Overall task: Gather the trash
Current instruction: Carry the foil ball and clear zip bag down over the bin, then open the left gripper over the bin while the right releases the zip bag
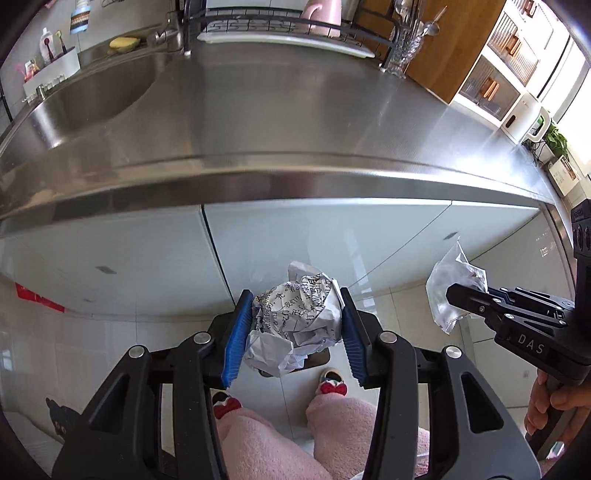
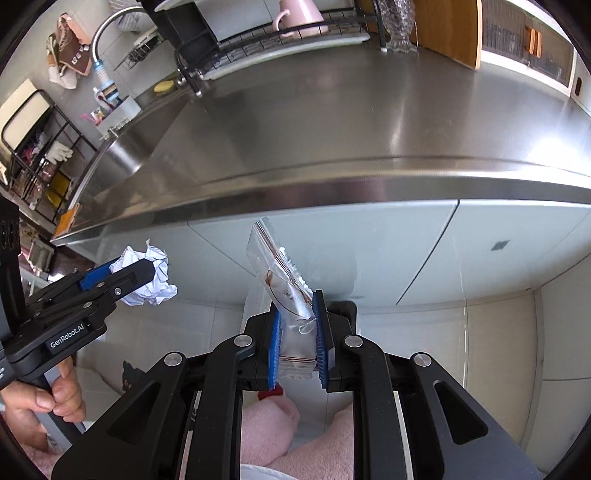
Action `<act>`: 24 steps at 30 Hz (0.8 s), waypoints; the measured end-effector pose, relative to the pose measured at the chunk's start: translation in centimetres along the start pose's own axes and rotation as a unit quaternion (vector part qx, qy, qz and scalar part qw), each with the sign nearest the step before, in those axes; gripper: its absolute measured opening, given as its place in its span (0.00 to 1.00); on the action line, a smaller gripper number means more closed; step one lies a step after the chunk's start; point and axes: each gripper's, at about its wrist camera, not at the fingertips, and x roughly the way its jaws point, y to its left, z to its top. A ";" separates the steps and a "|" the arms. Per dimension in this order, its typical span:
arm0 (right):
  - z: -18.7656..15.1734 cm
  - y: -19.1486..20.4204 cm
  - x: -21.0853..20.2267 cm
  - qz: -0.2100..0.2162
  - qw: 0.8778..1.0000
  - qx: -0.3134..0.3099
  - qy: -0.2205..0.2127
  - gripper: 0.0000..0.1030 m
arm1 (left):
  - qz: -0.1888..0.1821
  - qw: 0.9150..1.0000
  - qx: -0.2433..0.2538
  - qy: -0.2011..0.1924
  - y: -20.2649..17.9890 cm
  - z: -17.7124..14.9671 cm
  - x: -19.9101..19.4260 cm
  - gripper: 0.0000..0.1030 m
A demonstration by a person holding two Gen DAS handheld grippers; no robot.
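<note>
My left gripper (image 1: 293,299) is shut on a crumpled ball of printed paper (image 1: 295,325), held in front of the cabinet doors below the counter edge. It also shows in the right wrist view (image 2: 147,275), at the left, in the left gripper (image 2: 140,269). My right gripper (image 2: 297,299) is shut on a clear plastic wrapper (image 2: 284,273) that sticks up between the blue pads. In the left wrist view the wrapper (image 1: 448,284) and right gripper (image 1: 458,295) are at the right.
A bare steel counter (image 1: 295,122) spans ahead, with a sink (image 1: 92,99) at far left, a dish rack (image 1: 280,29) with a pink cup at the back, and a glass utensil holder (image 1: 404,51). White cabinet doors (image 1: 332,236) lie below. My pink-trousered legs stand on the tiled floor.
</note>
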 end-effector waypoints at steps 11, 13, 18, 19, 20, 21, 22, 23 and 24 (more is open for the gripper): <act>-2.9 -1.4 9.7 -0.001 0.996 0.017 0.089 0.17 | 0.002 0.995 -0.020 0.093 1.9 -4.0 10.8 0.42; -3.1 -1.8 11.8 -0.002 0.995 0.025 0.098 0.17 | 0.001 0.994 -0.015 0.106 2.2 -4.6 13.3 0.42; -3.2 -3.3 16.8 -0.007 0.992 0.051 0.113 0.17 | -0.008 0.991 -0.004 0.133 2.6 -5.7 19.3 0.42; -3.2 -3.6 17.8 -0.012 0.992 0.056 0.115 0.17 | -0.009 0.990 -0.009 0.138 3.0 -6.2 20.1 0.42; -3.1 -3.8 18.8 -0.015 0.991 0.060 0.117 0.17 | -0.009 0.990 -0.011 0.142 3.0 -6.3 21.0 0.43; -3.1 -4.1 19.8 -0.017 0.991 0.064 0.120 0.17 | -0.009 0.989 -0.013 0.145 3.2 -6.6 21.8 0.43; -3.2 -4.4 20.8 -0.021 0.990 0.068 0.124 0.17 | -0.009 0.989 -0.015 0.148 3.2 -6.8 22.7 0.43; -3.4 -4.6 21.7 -0.024 0.989 0.072 0.129 0.17 | -0.009 0.988 -0.016 0.153 3.3 -7.1 23.4 0.43; -3.6 -4.8 22.7 -0.024 0.988 0.077 0.134 0.17 | -0.009 0.987 -0.013 0.159 3.3 -7.4 24.2 0.43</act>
